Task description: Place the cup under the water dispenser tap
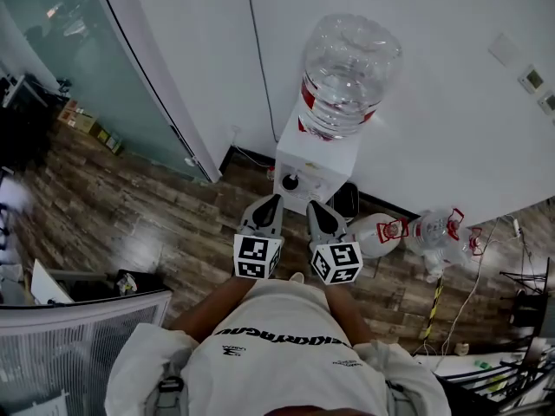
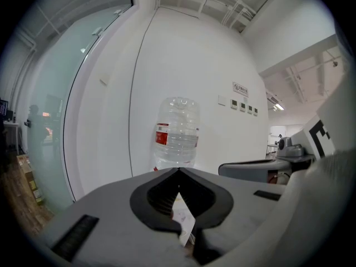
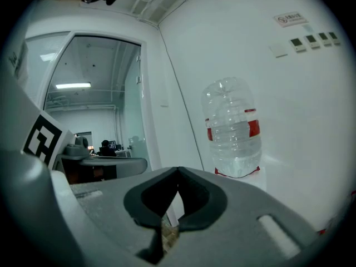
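Head view: clear ribbed bottle (image 1: 349, 72) on white dispenser (image 1: 316, 167); left gripper (image 1: 270, 202), right gripper (image 1: 317, 208) jaws closed, empty.

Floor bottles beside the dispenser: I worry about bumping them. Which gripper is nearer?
Right. The right gripper hangs just left of the floor bottles; the left gripper is beyond it, farther left.

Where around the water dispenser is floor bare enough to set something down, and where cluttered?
Bare wood floor lies left of the water dispenser, between it and the glass partition. Right of the dispenser it is crowded: spare bottles lie against the wall. In front, the left gripper and right gripper fill the gap.
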`<state>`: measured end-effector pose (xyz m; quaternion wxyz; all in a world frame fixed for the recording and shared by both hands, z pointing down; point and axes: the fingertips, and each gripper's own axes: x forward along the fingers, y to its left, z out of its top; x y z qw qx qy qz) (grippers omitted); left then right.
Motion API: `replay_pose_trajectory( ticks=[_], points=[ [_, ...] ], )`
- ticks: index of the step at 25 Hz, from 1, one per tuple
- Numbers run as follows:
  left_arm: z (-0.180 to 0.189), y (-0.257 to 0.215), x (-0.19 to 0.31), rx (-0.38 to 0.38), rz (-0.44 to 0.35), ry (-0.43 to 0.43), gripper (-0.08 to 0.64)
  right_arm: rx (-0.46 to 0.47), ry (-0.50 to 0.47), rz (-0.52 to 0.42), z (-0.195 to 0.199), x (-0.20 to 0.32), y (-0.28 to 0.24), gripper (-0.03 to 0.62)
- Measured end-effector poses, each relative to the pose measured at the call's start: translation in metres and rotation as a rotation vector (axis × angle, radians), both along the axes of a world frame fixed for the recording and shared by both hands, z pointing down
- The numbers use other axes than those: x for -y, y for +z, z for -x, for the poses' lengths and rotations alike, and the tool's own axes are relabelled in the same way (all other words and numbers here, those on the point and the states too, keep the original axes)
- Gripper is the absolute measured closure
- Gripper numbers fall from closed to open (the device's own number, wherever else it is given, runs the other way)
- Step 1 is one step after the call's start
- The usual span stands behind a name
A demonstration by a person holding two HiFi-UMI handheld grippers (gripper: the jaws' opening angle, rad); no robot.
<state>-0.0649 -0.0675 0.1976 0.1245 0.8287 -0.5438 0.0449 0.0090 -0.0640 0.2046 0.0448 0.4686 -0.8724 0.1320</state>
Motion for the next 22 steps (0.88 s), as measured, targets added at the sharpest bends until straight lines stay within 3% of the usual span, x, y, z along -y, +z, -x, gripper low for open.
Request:
replay_pose_trajectory(
  ticks=[22],
  points=[
    [-0.009,-0.009,-0.015,0.007,-0.034,0.001,0.562,-0.002,-0.008,-0.027,-0.006,-0.014,-0.006,0.594]
  ],
)
